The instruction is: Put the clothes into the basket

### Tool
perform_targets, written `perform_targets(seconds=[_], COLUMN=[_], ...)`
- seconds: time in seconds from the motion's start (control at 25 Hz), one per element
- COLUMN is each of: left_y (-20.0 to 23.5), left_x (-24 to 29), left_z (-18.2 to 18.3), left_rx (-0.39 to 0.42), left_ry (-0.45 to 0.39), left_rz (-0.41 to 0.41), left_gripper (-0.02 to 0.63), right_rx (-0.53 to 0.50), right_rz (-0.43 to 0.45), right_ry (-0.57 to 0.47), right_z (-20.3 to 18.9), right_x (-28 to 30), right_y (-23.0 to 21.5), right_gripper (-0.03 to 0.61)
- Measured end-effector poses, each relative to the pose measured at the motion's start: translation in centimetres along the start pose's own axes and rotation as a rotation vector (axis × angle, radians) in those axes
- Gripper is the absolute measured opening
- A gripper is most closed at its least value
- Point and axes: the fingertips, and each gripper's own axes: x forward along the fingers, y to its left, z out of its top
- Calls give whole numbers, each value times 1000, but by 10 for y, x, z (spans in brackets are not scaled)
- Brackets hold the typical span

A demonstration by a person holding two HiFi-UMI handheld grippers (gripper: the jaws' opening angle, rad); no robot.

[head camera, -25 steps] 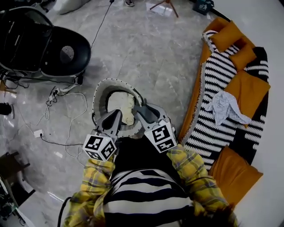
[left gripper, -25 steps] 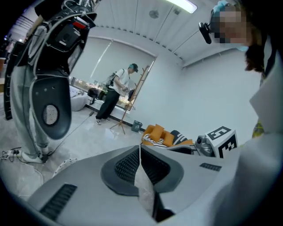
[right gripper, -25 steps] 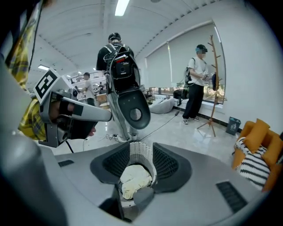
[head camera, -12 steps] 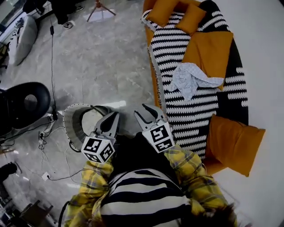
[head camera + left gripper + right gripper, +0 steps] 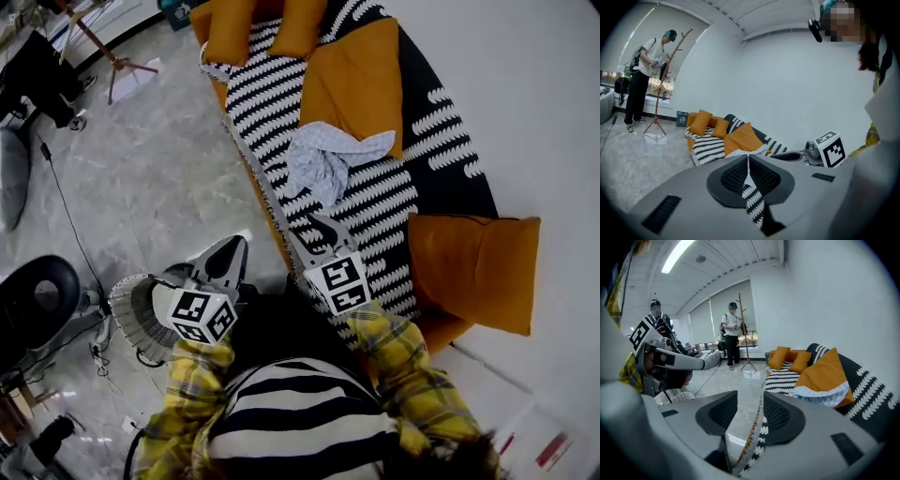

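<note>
Ahead of the right gripper (image 5: 321, 225), past its fingertips, a pale crumpled garment (image 5: 323, 161) lies on the striped sofa (image 5: 375, 202), partly over the edge of an orange cushion (image 5: 354, 84). It is well apart from both tools and untouched. That gripper's fingers stand parted, with only floor and the sofa's edge showing between them, presumably ready to take cloth. Beside it, the left gripper (image 5: 231, 248) points the same way. Its pads look pressed together on nothing, though a thin sliver of gap may remain. Behind and left of its fingers sits the wicker basket (image 5: 127, 302), on the floor near the sofa, so the carry should be short once the garment is gripped.
</note>
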Motion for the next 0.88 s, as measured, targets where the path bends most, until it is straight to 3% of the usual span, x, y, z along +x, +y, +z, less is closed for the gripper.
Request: perform_targets(seconds=[0.24,0.44,0.68,0.88], left_y=[-33,-36,-23,10], left_x=[61,98,141,171], left_z=[-13,-13,-20,-4], left_rx=[27,25,5,-7], left_ry=[81,116,162,194], left_rz=[-75,-110,-138,-124], left_gripper=[20,20,20,20], right_rx=[101,123,109,109], right_rz=[-71,-107,-130,-164], right_ry=[7,14,25,54], right_z=[-18,-18,-9,8], right_x=[-13,-2,36,77], right_y=[-68,-100,-138,-174], right_gripper=[181,189,213,253])
